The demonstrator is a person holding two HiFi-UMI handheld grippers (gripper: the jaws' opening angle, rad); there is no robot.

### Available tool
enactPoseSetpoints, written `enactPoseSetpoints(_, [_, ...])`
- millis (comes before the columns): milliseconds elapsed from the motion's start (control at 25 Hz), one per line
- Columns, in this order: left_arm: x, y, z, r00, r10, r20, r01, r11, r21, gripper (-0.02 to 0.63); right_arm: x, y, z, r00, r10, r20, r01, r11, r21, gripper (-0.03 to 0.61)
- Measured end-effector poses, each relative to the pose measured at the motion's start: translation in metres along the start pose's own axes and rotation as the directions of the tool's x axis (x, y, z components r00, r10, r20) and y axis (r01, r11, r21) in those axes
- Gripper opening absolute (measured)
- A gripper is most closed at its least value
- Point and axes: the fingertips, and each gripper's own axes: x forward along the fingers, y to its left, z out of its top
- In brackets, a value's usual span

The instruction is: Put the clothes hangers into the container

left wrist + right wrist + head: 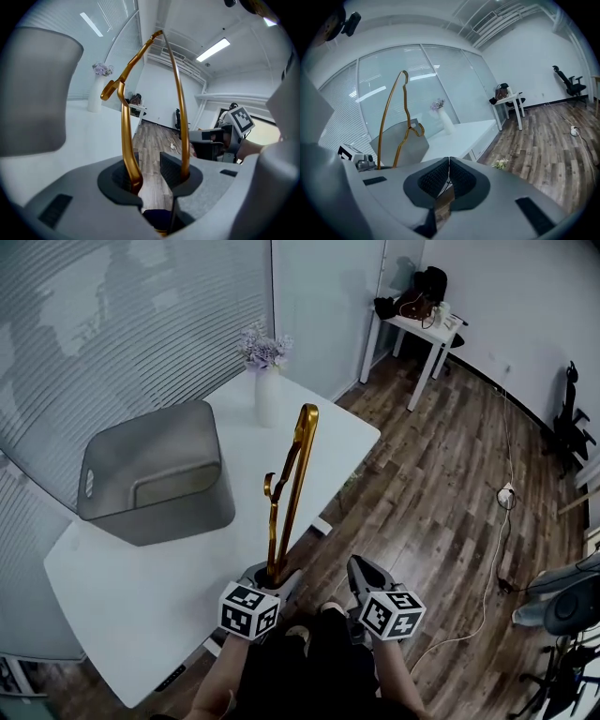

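The left gripper (150,173) is clenched on a gold clothes hanger (292,484). Its jaws stand partly apart, and the hanger's lower end is caught there, one gold bar against each pad. The hanger rises upright from the jaws with its hook partway up the left side.

The right gripper (449,176) is closed, pad tips touching, with nothing between them. It sits just to the right of the left gripper, apart from it and from the hanger.

The left gripper is at the near right edge of the white table (141,596). The right gripper hangs off that edge, over the wooden floor (431,484). Bare tabletop lies open ahead and to the left of the left gripper. Open floor stretches ahead and to the right of the right gripper.

The grey container (178,512) stands on the table ahead and to the left of the left gripper, well apart from the hanger. A white vase (266,395) with flowers stands farther ahead, beyond the hanger's top and to the right of the container.
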Motion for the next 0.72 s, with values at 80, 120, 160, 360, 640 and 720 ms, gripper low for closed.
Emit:
enactPoseSetpoints(80, [0.005,0.007,0.001,0.999,0.04,0.012,-0.04,0.999,-0.022,0.146,0.015,-0.002,0.004,0.999,0.04,-0.025,-0.041,0.999,-0.018,0.029])
enactPoseSetpoints(120, [0.008,0.011,0.004,0.998,0.062,0.019,-0.061,0.998,-0.035,0.146,0.023,-0.003,0.009,0.997,0.062,-0.039,-0.063,0.998,-0.026,0.029])
enactPoseSetpoints(160, [0.009,0.015,0.007,0.996,0.085,0.027,-0.084,0.995,-0.05,0.146,0.031,-0.002,0.014,0.995,0.085,-0.053,-0.087,0.995,-0.037,0.029])
enactPoseSetpoints(360, [0.01,0.019,0.024,0.978,0.194,0.073,-0.185,0.976,-0.116,0.146,0.058,0.006,0.037,0.971,0.203,-0.129,-0.217,0.971,-0.102,0.029])
enactPoseSetpoints(640, [0.012,0.023,0.051,0.943,0.308,0.123,-0.29,0.946,-0.146,0.146,0.091,0.016,0.062,0.921,0.338,-0.195,-0.369,0.916,-0.16,0.029])
enactPoseSetpoints(720, [0.01,0.027,0.06,0.931,0.342,0.131,-0.323,0.935,-0.146,0.146,0.103,0.021,0.073,0.904,0.374,-0.205,-0.409,0.896,-0.17,0.029])
